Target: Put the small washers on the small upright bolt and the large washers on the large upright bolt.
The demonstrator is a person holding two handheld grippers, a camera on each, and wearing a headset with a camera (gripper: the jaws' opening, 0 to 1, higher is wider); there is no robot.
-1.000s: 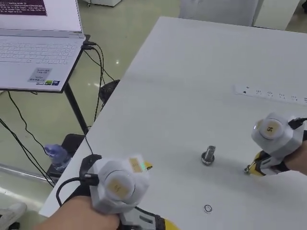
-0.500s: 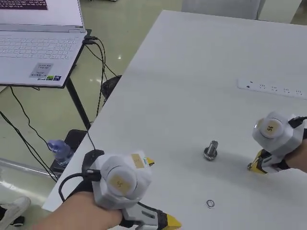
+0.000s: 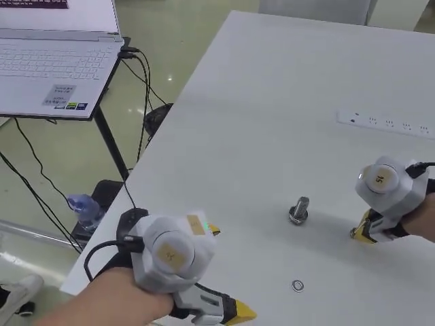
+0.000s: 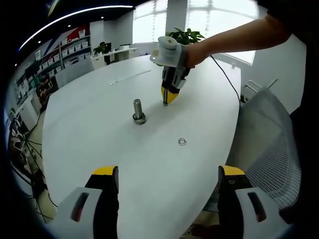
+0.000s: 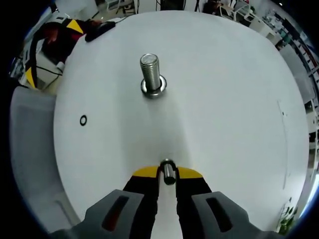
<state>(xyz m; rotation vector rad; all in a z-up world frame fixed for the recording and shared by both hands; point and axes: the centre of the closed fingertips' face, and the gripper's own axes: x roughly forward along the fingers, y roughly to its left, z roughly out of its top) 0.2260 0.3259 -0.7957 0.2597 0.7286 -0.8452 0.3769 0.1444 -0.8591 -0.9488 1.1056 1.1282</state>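
Large bolt (image 3: 298, 211) stands upright on the white counter (image 3: 272, 102), a washer (image 3: 297, 285) near it. Right tongs (image 5: 168, 180) beside it clamp a small bolt (image 5: 168, 172); left tongs (image 4: 168, 172) gape wide. Office floor (image 3: 190, 27), laptop (image 3: 54, 61) beyond.

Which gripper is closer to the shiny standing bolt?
Right. The right gripper, clamping a small metal pin, is beside the upright silver bolt; the open left gripper is farther back.

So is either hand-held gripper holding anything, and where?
The right hand-held gripper pinches a small bolt-like metal piece by its sides, between its jaw tips. The left hand-held gripper is open and empty.
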